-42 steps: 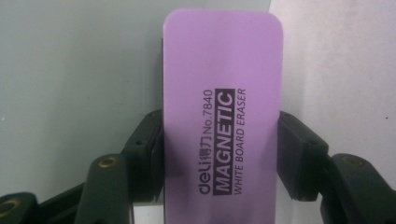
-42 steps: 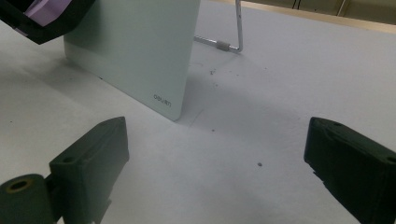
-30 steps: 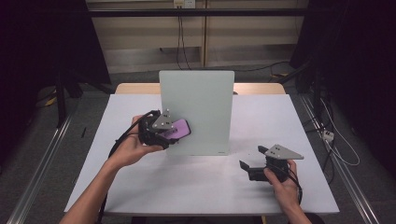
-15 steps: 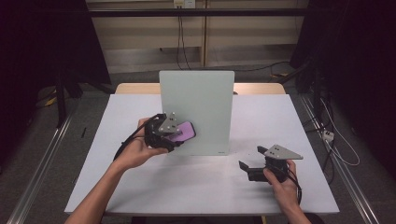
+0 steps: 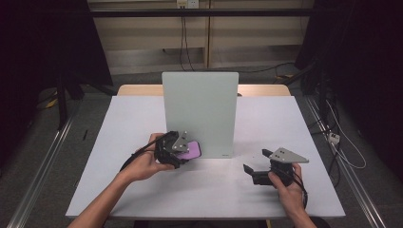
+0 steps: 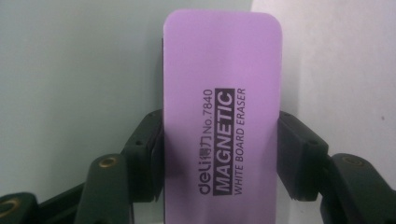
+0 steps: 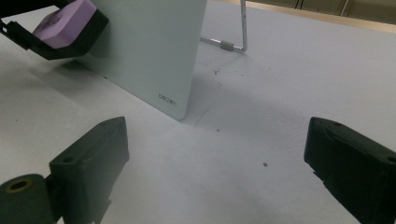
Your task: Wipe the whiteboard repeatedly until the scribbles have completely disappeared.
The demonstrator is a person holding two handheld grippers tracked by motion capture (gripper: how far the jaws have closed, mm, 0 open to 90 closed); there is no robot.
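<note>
While left tongs (image 6: 219, 154) clamp eraser (image 6: 222, 116), board (image 5: 199, 114) adjacent

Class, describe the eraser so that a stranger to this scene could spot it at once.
Find the upright pale whiteboard at mid-table. At its lower left corner the left gripper clamps a small purple eraser. It is the table's one coloured thing, printed "MAGNETIC WHITE BOARD ERASER".

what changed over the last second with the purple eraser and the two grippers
The left hand-held gripper, shut on the purple magnetic whiteboard eraser, slid down the front of the pale green upright whiteboard toward the person and slightly right. The right hand-held gripper stayed open, resting on the white table; the board stayed put.
</note>
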